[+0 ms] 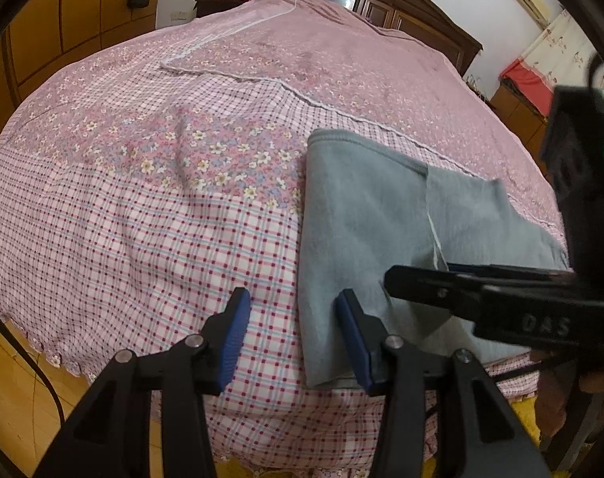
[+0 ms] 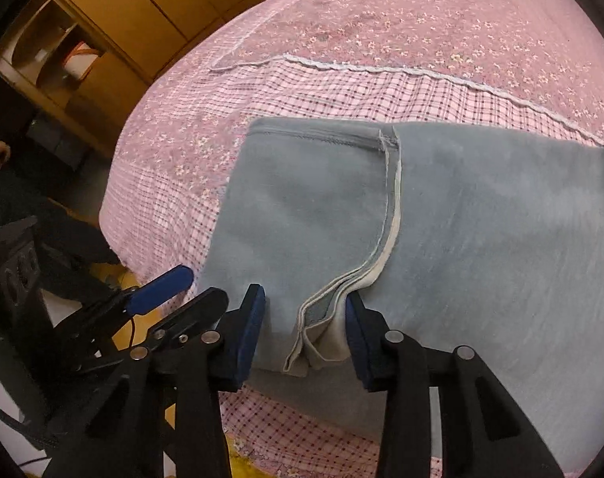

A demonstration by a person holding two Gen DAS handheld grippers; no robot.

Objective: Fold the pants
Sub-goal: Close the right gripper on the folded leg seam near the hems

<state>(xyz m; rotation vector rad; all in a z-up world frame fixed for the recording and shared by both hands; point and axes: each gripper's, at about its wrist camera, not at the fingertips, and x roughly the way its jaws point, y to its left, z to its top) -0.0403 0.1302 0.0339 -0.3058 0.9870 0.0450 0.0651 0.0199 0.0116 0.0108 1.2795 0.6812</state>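
Bed [image 1: 150, 207] under everything, pink check-and-flower cover, soft and giving, so no firm backing for a pinch.

Pants [image 2: 481, 219]: grey fleecy knit, already folded into a wide flat stack near the bed's front edge, ahead of and under both grippers. Looks light, limp, thick-piled, likely grippy rather than slick; not fragile. Layers probably shear over each other if dragged, so better lifted than slid. Best hold probably at the bunched layered hem, all plies in one bite, else at a fold corner.

Right gripper [image 2: 305, 320]: roughly half open, straddling the pale-edged hem bunch [image 2: 326, 318]; right pad touching or close to touching cloth, left pad with a gap. Not clamped yet.

Left gripper [image 1: 296, 336]: about half open, holding nothing; right finger over the pants' left edge, left finger over bare bed cover.

View differences:
- Right wrist: shows hem plies, stitched seam [image 2: 322, 137], exact bite point; left gripper's blue pad just to its left.
- Left wrist: shows pants' left edge and near corner [image 1: 314, 378], plus right gripper from the side over the cloth; hem bunch hidden behind it.
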